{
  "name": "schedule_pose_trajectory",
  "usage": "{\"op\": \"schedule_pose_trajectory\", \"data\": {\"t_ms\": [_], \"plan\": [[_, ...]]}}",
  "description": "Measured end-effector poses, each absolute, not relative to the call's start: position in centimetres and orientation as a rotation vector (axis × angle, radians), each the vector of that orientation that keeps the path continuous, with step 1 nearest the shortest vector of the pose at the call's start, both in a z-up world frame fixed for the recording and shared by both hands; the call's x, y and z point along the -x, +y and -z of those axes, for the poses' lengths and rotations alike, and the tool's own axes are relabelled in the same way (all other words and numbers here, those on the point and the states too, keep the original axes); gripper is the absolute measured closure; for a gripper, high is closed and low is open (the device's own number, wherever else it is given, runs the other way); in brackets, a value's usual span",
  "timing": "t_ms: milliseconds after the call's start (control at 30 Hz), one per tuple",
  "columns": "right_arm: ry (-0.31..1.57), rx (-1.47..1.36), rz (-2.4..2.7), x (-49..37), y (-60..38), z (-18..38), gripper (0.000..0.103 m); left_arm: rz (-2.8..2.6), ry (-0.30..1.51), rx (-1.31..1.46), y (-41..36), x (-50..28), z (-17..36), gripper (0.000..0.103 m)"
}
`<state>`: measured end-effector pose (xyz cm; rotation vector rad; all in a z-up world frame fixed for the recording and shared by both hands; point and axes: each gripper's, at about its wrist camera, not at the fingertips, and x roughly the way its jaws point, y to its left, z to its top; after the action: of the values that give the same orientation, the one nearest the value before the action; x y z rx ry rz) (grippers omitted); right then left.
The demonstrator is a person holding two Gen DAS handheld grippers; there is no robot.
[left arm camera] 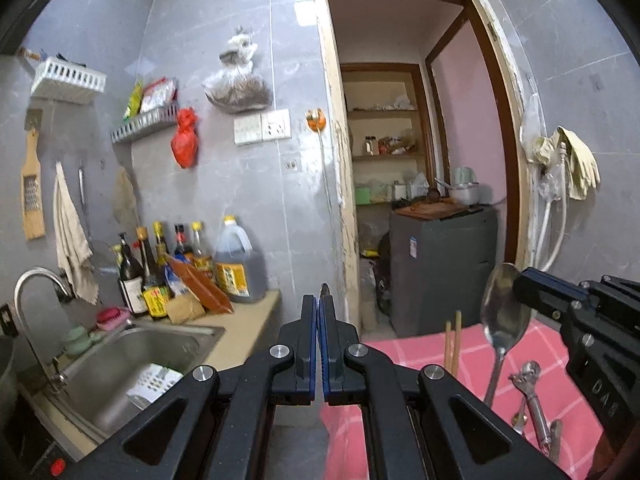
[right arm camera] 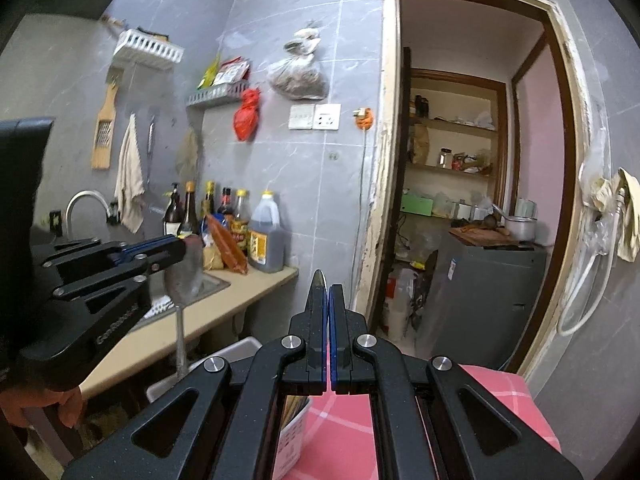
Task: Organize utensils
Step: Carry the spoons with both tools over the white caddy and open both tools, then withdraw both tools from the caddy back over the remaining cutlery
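In the left wrist view my left gripper (left arm camera: 319, 300) is shut on a spoon, whose thin edge (left arm camera: 324, 290) pokes above the fingertips. My right gripper (left arm camera: 520, 284) comes in from the right, shut on the bowl of a large metal spoon (left arm camera: 503, 316) held upright. In the right wrist view my right gripper (right arm camera: 329, 290) is shut with that spoon's edge (right arm camera: 319, 280) above the fingertips. My left gripper (right arm camera: 182, 246) shows at left, shut on a blurred spoon (right arm camera: 185, 276). Two chopsticks (left arm camera: 453, 344) and smaller metal utensils (left arm camera: 534, 404) stand below, over a pink checked cloth (left arm camera: 404, 356).
A steel sink (left arm camera: 132, 364) with a tap (left arm camera: 36, 280) lies at left. Sauce bottles (left arm camera: 160, 268) and an oil jug (left arm camera: 238, 264) stand on the beige counter (left arm camera: 248, 324). A doorway (left arm camera: 416, 160) opens ahead onto shelves and a grey cabinet (left arm camera: 440, 264).
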<state>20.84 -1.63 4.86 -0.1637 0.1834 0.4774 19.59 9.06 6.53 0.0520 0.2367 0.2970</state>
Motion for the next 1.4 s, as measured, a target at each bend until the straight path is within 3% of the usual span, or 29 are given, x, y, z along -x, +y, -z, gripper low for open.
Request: {"op": "schedule_pose_trajectory", "data": {"t_ms": [433, 500, 567, 667, 733, 867, 1033, 1067, 1167, 1333, 1400], "plan": [[0.279, 0.14, -0.539, -19.7, -2.6, -3.4, 0.1, -0.11, 0.326, 0.019, 9.1, -18.3, -5.3, 0.097], [0.289, 0.126, -0.54, -19.8, -3.1, -3.4, 0.1, -0.099, 0.34, 0.044, 9.2, -18.0, -5.3, 0.094], [0.294, 0.103, -0.545, -19.8, -3.7, -3.7, 0.099, -0.09, 0.346, 0.069, 9.3, -17.7, -5.5, 0.083], [0.293, 0.074, -0.538, -19.9, -4.8, -4.6, 0.087, -0.074, 0.342, 0.12, 9.6, -17.2, -6.2, 0.067], [0.277, 0.042, -0.522, -19.7, -6.0, -5.5, 0.07, -0.066, 0.336, 0.159, 9.7, -17.0, -6.8, 0.061], [0.238, 0.006, -0.47, -19.5, -8.5, -7.3, 0.057, -0.055, 0.308, 0.204, 9.3, -16.6, -8.2, 0.039], [0.175, -0.066, -0.412, -19.0, -12.5, -9.3, 0.024, -0.051, 0.253, 0.211, 7.4, -16.4, -9.7, 0.015], [0.161, -0.078, -0.397, -18.8, -13.5, -9.5, 0.022, -0.051, 0.24, 0.211, 6.8, -16.4, -9.9, 0.011], [0.139, -0.095, -0.357, -18.6, -15.7, -9.9, 0.015, -0.062, 0.221, 0.207, 5.4, -16.4, -10.2, 0.002], [0.122, -0.128, -0.287, -18.5, -20.1, -9.4, 0.002, -0.066, 0.207, 0.185, 2.4, -16.9, -9.7, 0.001], [0.126, -0.13, -0.272, -18.7, -21.1, -9.2, 0.001, -0.063, 0.211, 0.166, 1.1, -17.4, -9.2, 0.001]]}}
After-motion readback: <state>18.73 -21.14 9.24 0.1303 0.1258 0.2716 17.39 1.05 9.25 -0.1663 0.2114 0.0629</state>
